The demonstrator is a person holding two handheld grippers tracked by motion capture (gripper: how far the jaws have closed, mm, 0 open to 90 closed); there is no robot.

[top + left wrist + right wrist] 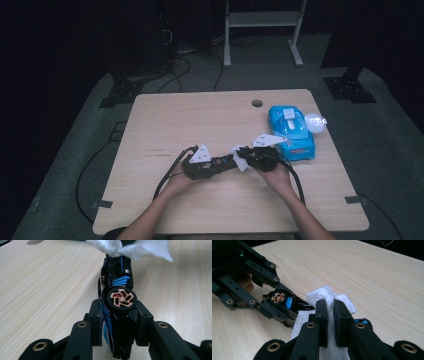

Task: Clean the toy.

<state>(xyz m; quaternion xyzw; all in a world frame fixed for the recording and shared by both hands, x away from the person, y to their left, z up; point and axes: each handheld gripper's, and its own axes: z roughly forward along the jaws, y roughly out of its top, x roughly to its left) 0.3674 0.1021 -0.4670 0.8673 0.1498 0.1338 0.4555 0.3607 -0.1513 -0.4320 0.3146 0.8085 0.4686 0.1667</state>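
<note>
A black toy car [117, 302] with blue stripes and copper-spoked wheels lies on its side between the jaws of my left gripper [117, 322], which is shut on it. My right gripper [330, 312] is shut on a white wipe [329, 296] that it holds against the car's far end [287, 305]. In the high view both grippers meet near the table's middle front: the left gripper [222, 164], the right gripper [245, 159], with the wipe [240, 162] between them. The wipe [130, 248] drapes over the car's front end.
A blue pack of wet wipes [291, 131] lies at the right of the wooden table [200, 115], with a crumpled clear wrapper [315, 122] beside it. A cable hole [257, 103] sits near the far edge. Cables trail from both grippers toward the front edge.
</note>
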